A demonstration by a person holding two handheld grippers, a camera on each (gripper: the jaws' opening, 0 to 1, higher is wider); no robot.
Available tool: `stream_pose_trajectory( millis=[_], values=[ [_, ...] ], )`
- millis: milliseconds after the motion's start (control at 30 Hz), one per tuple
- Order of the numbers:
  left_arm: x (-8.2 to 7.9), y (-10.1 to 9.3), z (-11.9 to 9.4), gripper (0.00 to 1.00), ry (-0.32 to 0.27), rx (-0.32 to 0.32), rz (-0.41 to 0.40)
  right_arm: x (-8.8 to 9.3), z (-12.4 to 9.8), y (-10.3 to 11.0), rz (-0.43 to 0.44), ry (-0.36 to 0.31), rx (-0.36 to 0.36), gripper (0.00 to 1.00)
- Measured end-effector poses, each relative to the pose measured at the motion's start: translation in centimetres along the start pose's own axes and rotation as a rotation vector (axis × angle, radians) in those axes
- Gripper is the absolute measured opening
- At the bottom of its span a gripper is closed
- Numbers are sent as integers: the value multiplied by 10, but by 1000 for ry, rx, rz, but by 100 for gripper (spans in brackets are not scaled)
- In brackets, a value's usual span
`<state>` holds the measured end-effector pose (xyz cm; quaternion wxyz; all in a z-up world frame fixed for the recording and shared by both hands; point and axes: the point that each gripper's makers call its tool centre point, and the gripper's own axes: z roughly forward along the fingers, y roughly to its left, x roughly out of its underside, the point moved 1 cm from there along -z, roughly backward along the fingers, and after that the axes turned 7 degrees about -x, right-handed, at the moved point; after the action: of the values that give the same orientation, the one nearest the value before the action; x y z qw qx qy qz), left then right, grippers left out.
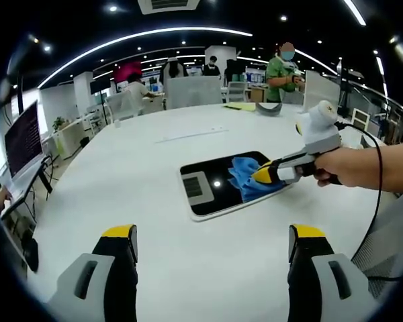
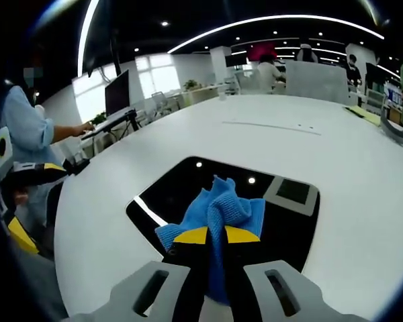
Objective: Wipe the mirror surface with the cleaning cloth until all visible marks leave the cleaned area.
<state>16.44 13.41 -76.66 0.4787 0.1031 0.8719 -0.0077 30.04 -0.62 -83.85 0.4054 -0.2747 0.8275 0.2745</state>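
One blue cleaning cloth [image 2: 218, 211] lies bunched on the one mirror [image 2: 188, 191], which rests flat on the white table [image 1: 121, 174]. Soft and limp, the cloth should crumple and drag easily; a pinch at its bunched middle looks best. Right gripper [image 2: 215, 236] is clamped on it, while left gripper [image 1: 211, 245] hangs wide, holding nothing, near the mirror.

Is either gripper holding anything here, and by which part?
The right gripper pinches the blue cloth at its near bunched edge, over the mirror. The left gripper is open, holding nothing.
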Motion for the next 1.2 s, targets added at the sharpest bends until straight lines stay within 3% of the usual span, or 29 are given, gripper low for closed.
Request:
stream_pose_trajectory(
  millis=[667,1200],
  values=[
    [3,1,-1,94,15,1,-19,-26,34,-20,-12,20,5,3],
    [6,2,1,94,31,-2,-29,-39,50,-24,-17,17,-2,3]
  ],
)
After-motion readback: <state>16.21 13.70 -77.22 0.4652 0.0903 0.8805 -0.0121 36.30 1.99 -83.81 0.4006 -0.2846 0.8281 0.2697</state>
